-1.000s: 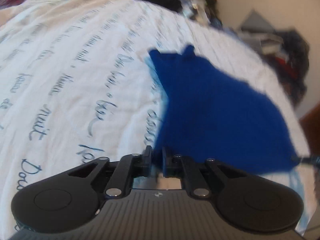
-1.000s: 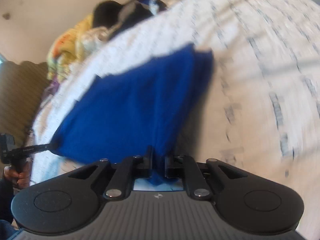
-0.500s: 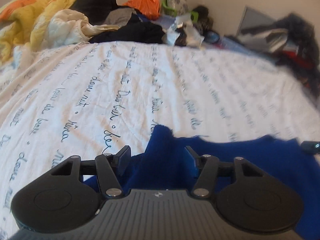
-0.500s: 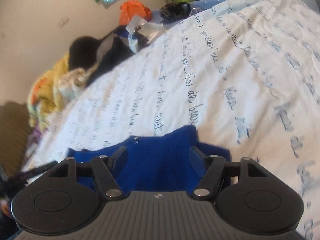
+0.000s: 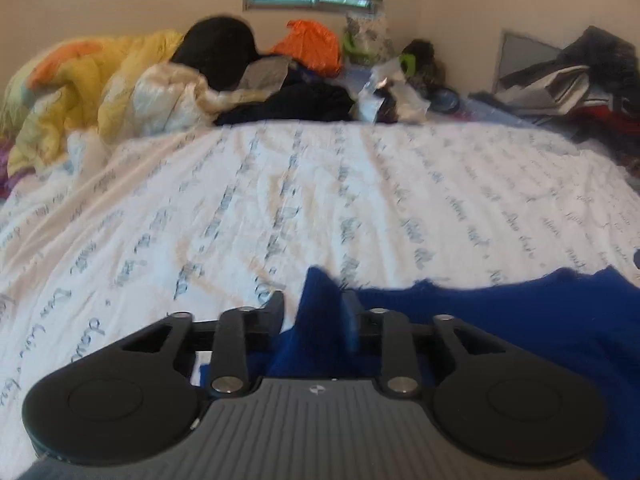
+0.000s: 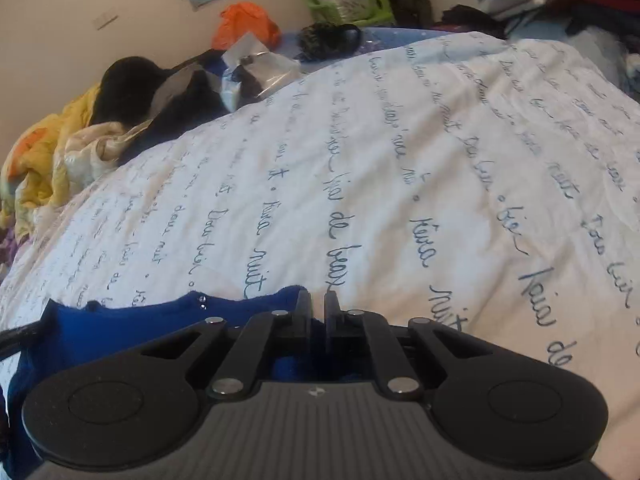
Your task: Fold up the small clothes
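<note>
A blue garment [image 5: 540,320] is lying at the near edge of a bed [image 5: 320,200] covered in a white sheet printed with script, one peak of cloth standing up between the jaws of the left gripper [image 5: 314,306], which are opening and no longer pinching it. The right gripper [image 6: 317,306] is hovering at the garment's other corner, its jaws nearly together; whether any cloth is caught there cannot be told. The risks, as judged: the raised peak may be snagging on a rising left pad and dragging the fold open, and a right-hand tug with cloth trapped would be skewing the edge. Heaped laundry [image 5: 280,80] is crowding the far end.
</note>
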The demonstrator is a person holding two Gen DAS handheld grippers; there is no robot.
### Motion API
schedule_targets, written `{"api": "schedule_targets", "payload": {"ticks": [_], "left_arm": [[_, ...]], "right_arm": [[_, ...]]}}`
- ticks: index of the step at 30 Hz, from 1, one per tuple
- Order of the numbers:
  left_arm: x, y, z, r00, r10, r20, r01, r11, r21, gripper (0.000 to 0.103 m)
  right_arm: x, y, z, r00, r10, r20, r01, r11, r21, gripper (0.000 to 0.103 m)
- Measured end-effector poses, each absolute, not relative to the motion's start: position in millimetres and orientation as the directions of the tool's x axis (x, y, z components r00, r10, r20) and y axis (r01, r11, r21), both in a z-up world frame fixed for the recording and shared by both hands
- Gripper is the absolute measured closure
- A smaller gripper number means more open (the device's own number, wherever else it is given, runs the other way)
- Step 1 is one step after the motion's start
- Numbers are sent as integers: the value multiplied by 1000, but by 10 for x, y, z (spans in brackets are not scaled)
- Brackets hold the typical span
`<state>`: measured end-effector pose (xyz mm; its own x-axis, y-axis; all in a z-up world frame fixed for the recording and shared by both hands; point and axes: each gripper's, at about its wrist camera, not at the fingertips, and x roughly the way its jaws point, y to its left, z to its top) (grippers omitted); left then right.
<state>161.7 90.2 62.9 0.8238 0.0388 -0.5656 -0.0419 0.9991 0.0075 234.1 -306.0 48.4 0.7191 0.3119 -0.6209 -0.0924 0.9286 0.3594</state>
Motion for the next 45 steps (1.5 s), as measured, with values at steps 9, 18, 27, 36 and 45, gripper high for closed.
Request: {"api": "schedule_targets", "payload": {"ticks": [9, 18, 27, 36, 45], "left_arm": [[1657, 469, 159, 782, -77, -619, 111, 994, 17, 16], [1367, 446, 337, 799, 15, -601, 61, 992, 106, 18], [974, 465, 117, 777, -119, -619, 180, 983, 37, 0], [133, 835, 511, 805, -114, -583, 34, 989, -146, 3], [-318, 1596, 351, 738, -212, -640, -246, 799, -549, 15]], "right_arm": [[2249, -2553, 158, 712, 317, -627, -251, 948, 195, 95], [2056, -2774, 303, 716, 301, -630, -133, 945, 300, 93], [1355, -2462, 122, 741, 340, -580, -358, 930, 87, 42], [843, -2977, 593, 692, 400, -601, -201, 906, 372, 34], [326, -3509, 287, 550, 466, -693, -52, 847, 529, 22]]}}
